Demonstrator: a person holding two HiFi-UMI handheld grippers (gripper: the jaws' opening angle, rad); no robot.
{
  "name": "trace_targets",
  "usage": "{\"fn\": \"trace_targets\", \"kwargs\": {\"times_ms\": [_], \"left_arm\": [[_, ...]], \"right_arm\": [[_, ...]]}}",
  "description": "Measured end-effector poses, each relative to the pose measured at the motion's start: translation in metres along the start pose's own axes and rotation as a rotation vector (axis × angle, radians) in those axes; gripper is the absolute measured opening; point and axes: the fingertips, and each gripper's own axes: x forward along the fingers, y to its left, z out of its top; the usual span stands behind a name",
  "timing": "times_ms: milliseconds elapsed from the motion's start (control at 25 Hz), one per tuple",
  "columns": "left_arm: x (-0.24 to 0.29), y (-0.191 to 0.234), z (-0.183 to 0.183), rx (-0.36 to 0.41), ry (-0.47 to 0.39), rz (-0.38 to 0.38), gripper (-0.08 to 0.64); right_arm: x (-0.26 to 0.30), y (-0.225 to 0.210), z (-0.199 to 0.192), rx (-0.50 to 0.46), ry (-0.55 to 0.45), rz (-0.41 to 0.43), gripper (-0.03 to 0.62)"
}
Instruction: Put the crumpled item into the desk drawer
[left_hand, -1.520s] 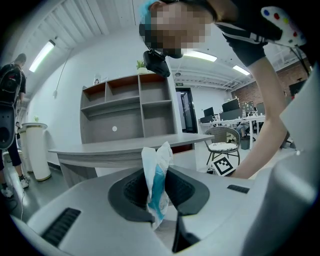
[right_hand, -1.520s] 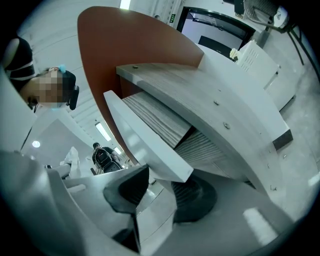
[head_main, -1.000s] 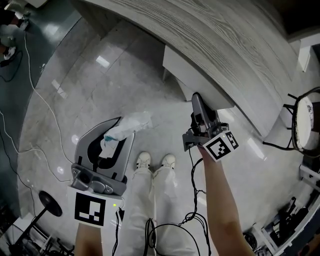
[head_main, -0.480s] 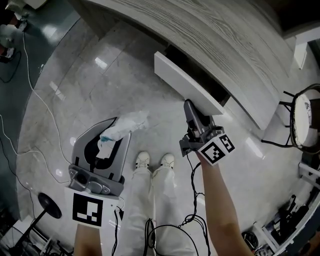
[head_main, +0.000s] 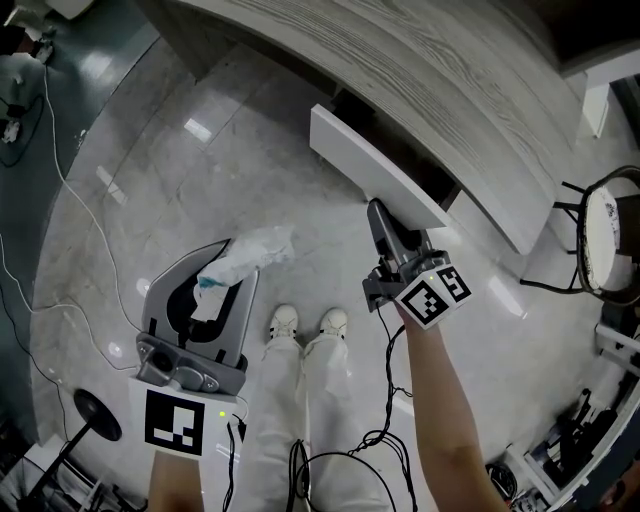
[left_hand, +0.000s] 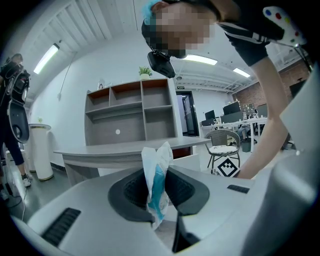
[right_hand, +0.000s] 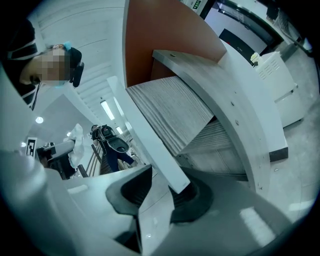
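Note:
My left gripper (head_main: 240, 262) is shut on the crumpled white-and-teal item (head_main: 255, 245), held low over the floor at the left. In the left gripper view the crumpled item (left_hand: 156, 180) stands upright, pinched between the dark pads of the left gripper (left_hand: 156, 192). The white drawer front (head_main: 370, 170) stands pulled out from under the grey wood desk (head_main: 430, 70). My right gripper (head_main: 381, 214) reaches its near end. In the right gripper view, the drawer front (right_hand: 145, 135) passes between the jaws of the right gripper (right_hand: 162, 187), against the right pad, with a gap to the left pad.
A round-seated chair (head_main: 610, 240) stands at the right. Thin cables (head_main: 60, 150) trail over the glossy floor at the left, and a black round stand base (head_main: 95, 410) sits at the lower left. My white shoes (head_main: 305, 322) are between the grippers. A white cabinet (right_hand: 280, 85) stands beyond the desk.
The drawer has slid out from under the desk, and my right gripper has drawn back with it. The left gripper still holds the crumpled item in about the same place.

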Motion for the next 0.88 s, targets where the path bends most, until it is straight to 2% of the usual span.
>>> {"fn": "trace_targets", "kwargs": {"times_ms": [200,480,640,680,880], "left_arm": [[-0.004,0.003,0.003,0.007,-0.001,0.004,0.069],[-0.006,0.003,0.009,0.029,-0.005,0.002,0.069],[-0.007,0.002,0.013,0.031,-0.011,0.001,0.069],[-0.007,0.001,0.014,0.032,-0.012,-0.001,0.069],[-0.007,-0.004,0.022,0.035,-0.015,-0.009,0.069]], "right_arm": [[0.002,-0.007,-0.006,-0.001,0.026,-0.052,0.124],[0.002,-0.017,-0.013,-0.030,0.058,-0.168,0.166],[-0.011,-0.022,-0.015,-0.034,0.062,-0.235,0.164],[-0.016,-0.023,-0.016,-0.044,0.067,-0.249,0.159],[-0.037,-0.027,-0.018,-0.113,0.121,-0.331,0.035]]}}
